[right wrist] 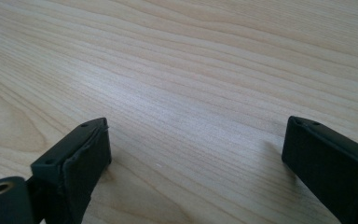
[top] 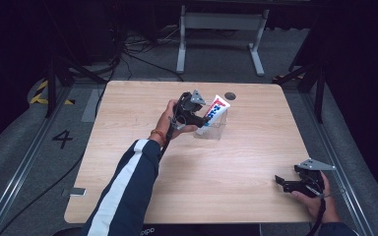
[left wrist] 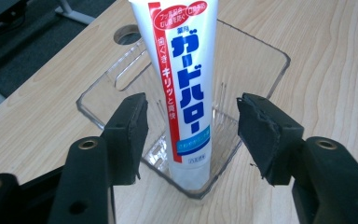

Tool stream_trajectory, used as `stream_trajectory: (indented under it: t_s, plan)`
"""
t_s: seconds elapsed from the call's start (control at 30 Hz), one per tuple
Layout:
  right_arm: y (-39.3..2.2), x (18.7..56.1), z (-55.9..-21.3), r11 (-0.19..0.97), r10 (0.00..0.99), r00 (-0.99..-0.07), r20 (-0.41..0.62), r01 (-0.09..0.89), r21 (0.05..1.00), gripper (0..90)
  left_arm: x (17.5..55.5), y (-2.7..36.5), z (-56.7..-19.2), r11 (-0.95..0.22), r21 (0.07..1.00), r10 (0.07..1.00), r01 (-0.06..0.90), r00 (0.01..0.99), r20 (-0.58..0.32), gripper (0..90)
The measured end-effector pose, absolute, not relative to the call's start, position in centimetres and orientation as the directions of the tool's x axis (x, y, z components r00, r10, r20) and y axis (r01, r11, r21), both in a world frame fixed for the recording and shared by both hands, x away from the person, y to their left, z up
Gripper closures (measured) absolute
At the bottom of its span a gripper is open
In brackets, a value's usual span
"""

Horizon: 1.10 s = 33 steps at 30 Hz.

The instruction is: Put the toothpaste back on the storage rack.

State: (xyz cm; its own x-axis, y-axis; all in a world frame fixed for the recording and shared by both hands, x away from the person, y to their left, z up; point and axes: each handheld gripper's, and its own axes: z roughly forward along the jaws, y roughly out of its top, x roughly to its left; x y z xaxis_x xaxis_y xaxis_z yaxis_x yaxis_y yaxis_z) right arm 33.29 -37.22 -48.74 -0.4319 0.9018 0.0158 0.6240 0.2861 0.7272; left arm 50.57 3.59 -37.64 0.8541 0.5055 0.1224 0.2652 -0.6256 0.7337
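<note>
The left gripper (left wrist: pixel 191 135) hangs with its jaws spread wide and nothing held between them; a toothpaste tube (left wrist: pixel 185 84) stands directly ahead of it, in line with the gap but clear of both pads, leaning inside a clear plastic box (left wrist: pixel 270 79) with its cap end down on the box floor. It looks like either a release just made or a grasp about to be made; I cannot tell which. If it is a grasp, the jaws should go forward level until the pads sit either side of the tube above the box rim, then close on the tube's flat faces. The near wall of the box lies just under the pads and would catch them if they dip. A round hole in the table (left wrist: pixel 127 33) sits beyond the box. The right gripper (right wrist: pixel 196 149) rests wide open and empty low over bare wood, well apart from the box.
</note>
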Motion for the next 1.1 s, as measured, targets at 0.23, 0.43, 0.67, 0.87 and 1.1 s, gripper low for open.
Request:
stream_trajectory:
  t_s: [0.23,0.43,0.67,0.87,1.1]
  plan:
    - [-37.2,33.3,-48.7,0.285,0.902,-0.431,0.016,0.625,0.727,8.0,50.1,4.3,-37.0,-0.644,0.720,0.506,0.258,0.850,0.148,40.0]
    - [-37.2,33.3,-48.7,0.285,0.902,-0.431,0.016,0.625,0.727,8.0,49.5,4.5,-36.7,-0.664,0.704,0.500,0.253,0.850,0.167,34.1]
    - [-37.2,33.3,-48.7,0.286,0.902,-0.431,0.016,0.625,0.727,8.0,48.7,4.9,-36.2,-0.676,0.698,0.487,0.238,0.854,0.181,29.0]
    - [-37.2,33.3,-48.7,0.286,0.902,-0.431,0.016,0.625,0.727,8.0,47.7,5.4,-35.6,-0.693,0.684,0.484,0.227,0.850,0.208,26.1]
    - [-37.2,33.3,-48.7,0.285,0.903,-0.430,0.016,0.625,0.727,8.1,46.6,6.2,-35.2,-0.711,0.667,0.478,0.223,0.849,0.226,22.5]
